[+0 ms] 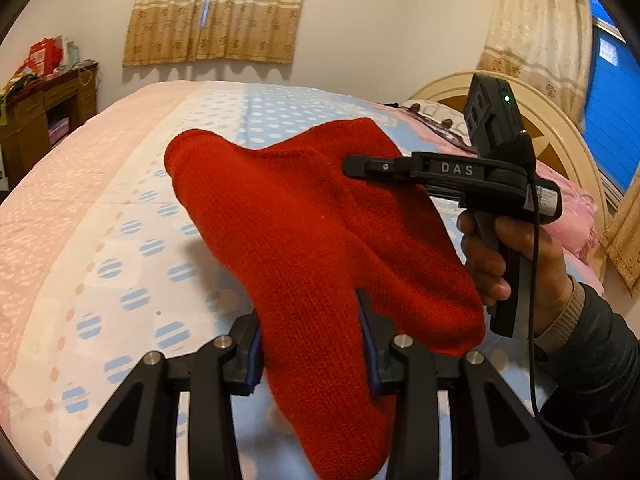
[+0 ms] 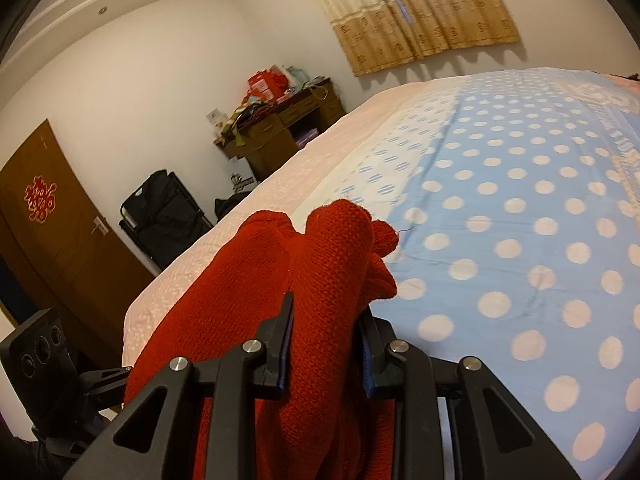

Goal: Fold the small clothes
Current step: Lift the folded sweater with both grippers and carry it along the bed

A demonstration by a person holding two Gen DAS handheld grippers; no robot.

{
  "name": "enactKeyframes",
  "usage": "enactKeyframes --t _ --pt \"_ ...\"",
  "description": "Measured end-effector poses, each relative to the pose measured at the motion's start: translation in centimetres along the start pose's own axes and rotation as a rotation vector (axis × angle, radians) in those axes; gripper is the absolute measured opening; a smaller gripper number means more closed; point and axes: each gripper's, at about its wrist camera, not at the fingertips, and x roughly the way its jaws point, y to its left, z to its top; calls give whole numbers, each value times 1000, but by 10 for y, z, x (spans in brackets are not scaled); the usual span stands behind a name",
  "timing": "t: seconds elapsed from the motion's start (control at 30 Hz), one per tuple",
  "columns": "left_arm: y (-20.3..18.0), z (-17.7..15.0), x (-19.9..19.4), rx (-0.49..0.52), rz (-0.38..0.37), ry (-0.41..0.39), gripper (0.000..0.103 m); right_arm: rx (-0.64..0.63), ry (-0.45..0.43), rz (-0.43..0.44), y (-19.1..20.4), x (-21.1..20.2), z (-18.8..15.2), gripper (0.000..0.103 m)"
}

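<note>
Two hand-held grippers are holding one red knitted garment (image 1: 304, 240) up over the polka-dot bed (image 1: 120, 216). Left hand-held gripper (image 1: 312, 344) is pinching one edge, while right hand-held gripper (image 2: 326, 344), lettered "DAS", is clamping another.

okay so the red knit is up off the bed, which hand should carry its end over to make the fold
Probably the right gripper: it pinches the far raised end of the red knit garment above the bed, while the left gripper clamps the near end as an anchor.
</note>
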Motion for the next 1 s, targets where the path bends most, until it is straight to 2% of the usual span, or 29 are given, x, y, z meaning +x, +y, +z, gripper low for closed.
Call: enactKeyframes --t 0.77,1.0 --pt "42 -29 -39 -109 130 -63 40 -103 87 98 86 70 12 27" --pt "53 -40 -40 -147 154 -63 40 -122 140 98 101 96 14 27"
